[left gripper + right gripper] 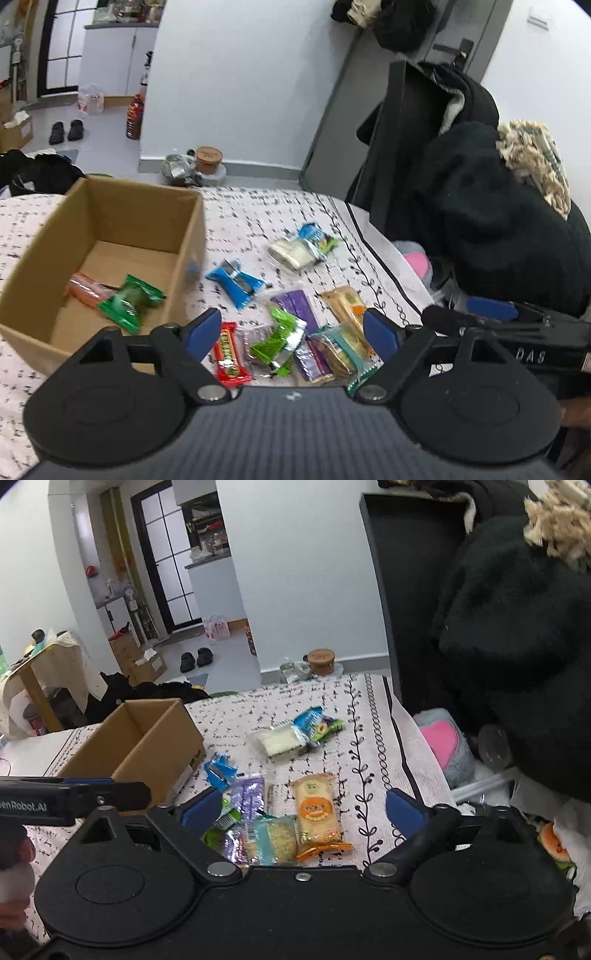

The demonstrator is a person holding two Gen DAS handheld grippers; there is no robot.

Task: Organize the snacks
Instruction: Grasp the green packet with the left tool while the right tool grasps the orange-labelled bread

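Note:
A cardboard box (pixel 33 266) stands on the patterned bed cover at the left and also shows in the right wrist view (pixel 147 746). Inside lie a green packet (pixel 129 301) and an orange packet (pixel 86 290). Several snacks lie loose beside it: a blue packet (pixel 236 284), a red bar (pixel 229 354), a bright green packet (pixel 280 338), purple packets (pixel 295 306), and an orange-labelled cracker pack (pixel 317 808). My left gripper (pixel 291 328) is open and empty above the near pile. My right gripper (pixel 303 806) is open and empty above the cracker packs.
A white cracker pack with a blue-green packet (pixel 299 247) lies farther back on the bed cover (pixel 258 214). Black clothes on a chair (pixel 480 206) stand to the right. The bed edge (pixel 402 731) drops off at the right beside a pink plush (pixel 443 742).

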